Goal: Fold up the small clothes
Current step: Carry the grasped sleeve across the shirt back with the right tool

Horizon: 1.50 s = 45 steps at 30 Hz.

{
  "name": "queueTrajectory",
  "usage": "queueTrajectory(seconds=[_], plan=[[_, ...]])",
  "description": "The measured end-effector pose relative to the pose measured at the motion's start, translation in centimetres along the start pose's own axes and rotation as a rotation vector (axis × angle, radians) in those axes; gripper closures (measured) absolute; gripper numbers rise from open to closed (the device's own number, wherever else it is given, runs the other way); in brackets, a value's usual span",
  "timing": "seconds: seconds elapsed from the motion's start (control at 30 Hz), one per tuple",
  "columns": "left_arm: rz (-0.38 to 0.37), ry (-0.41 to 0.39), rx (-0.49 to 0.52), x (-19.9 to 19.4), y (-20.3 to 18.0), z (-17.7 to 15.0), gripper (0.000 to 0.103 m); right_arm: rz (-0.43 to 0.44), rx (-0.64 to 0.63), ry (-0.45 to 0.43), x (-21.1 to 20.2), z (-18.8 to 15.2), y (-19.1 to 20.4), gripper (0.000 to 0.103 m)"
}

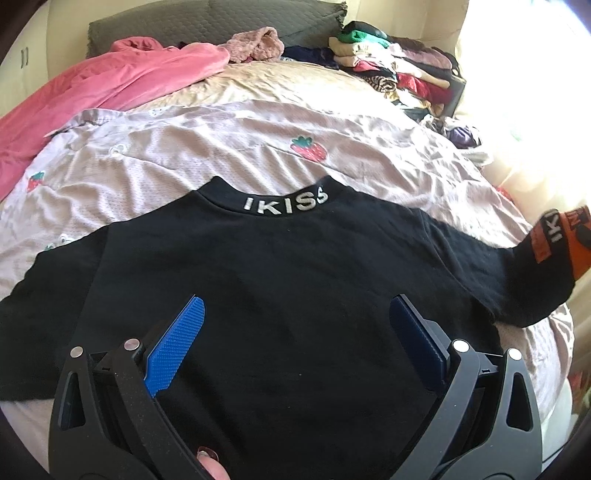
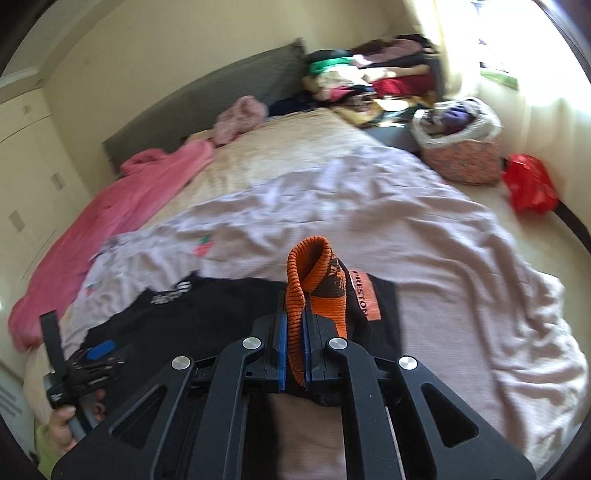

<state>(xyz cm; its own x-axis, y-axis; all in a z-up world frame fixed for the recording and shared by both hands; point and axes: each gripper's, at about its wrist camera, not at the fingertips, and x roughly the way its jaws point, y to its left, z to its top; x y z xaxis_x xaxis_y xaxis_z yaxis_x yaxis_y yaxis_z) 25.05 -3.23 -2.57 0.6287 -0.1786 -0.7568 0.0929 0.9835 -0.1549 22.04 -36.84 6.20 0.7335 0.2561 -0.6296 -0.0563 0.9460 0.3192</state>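
The black top point(image 1: 280, 280) lies spread on the bed, on a pale pink sheet with strawberry prints point(image 1: 207, 147), near the bed's near edge; its collar, lettered "IKISS", points toward the headboard. One sleeve ends in an orange ribbed cuff point(image 2: 301, 291) with an orange patch beside it, and this sleeve is raised off the sheet. The right gripper point(image 2: 294, 343) is clenched on that cuff: both blue pads press against the ribbed fabric, which stands folded upward between them. The left gripper point(image 1: 297, 325) is released, its blue pads point(image 1: 177, 343) standing wide apart above the body of the top with no fabric pinched between them; whether the pads touch the cloth cannot be determined. In the right wrist view the left gripper appears at the lower left, held by a hand point(image 2: 61, 424) over the top's other side. Beyond the top, a pink garment point(image 1: 96, 96) lies along the bed's left edge, and a smaller fuzzy pink item point(image 1: 255, 46) rests near the grey headboard point(image 1: 207, 22). A stack of mixed clothing point(image 1: 395, 66) occupies the far right corner of the bed. Beside the bed's right edge stand a patterned basket point(image 2: 461, 162) and a red bag point(image 2: 530, 184).
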Motion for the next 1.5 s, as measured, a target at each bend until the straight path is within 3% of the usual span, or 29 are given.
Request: queueTrajectory(seconds=[0.33, 0.67, 0.9, 0.93, 1.0, 1.2, 1.23, 1.3, 1.37, 1.5], plan=[[-0.042, 0.028, -0.058, -0.1, 2.2, 0.3, 0.009, 0.155, -0.057, 0.062, 4.9, 1.2, 9.1, 0.097], [-0.043, 0.054, -0.098, 0.6, 4.0, 0.2, 0.009, 0.218, -0.089, 0.131, 9.2, 1.1, 14.4, 0.097], [-0.091, 0.077, -0.124, 1.2, 4.3, -0.1, 0.009, 0.262, -0.101, 0.143, 10.4, 1.1, 16.5, 0.092], [-0.105, 0.081, -0.137, 1.3, 4.5, -0.1, 0.009, 0.26, -0.105, 0.137, 10.4, 1.1, 16.6, 0.09], [-0.137, 0.081, -0.16, 1.4, 4.9, -0.2, 0.009, 0.266, -0.107, 0.137, 10.4, 1.1, 16.4, 0.077], [-0.217, 0.103, -0.196, 2.4, 4.3, -0.5, 0.01, 0.215, -0.101, 0.132, 10.1, 0.6, 14.6, 0.076], [-0.237, 0.112, -0.203, 2.7, 4.0, -0.6, 0.012, 0.204, -0.095, 0.129, 9.9, 0.4, 13.9, 0.076], [-0.281, 0.139, -0.229, 3.5, 3.5, -0.8, 0.028, 0.179, -0.086, 0.124, 9.4, 0.0, 12.5, 0.076], [-0.311, 0.162, -0.251, 4.5, 3.1, -1.1, 0.034, 0.161, -0.08, 0.118, 8.9, -0.4, 11.1, 0.076], [-0.296, 0.152, -0.248, 5.2, 1.9, -1.3, 0.034, 0.117, -0.072, 0.091, 7.3, -1.0, 8.5, 0.076]])
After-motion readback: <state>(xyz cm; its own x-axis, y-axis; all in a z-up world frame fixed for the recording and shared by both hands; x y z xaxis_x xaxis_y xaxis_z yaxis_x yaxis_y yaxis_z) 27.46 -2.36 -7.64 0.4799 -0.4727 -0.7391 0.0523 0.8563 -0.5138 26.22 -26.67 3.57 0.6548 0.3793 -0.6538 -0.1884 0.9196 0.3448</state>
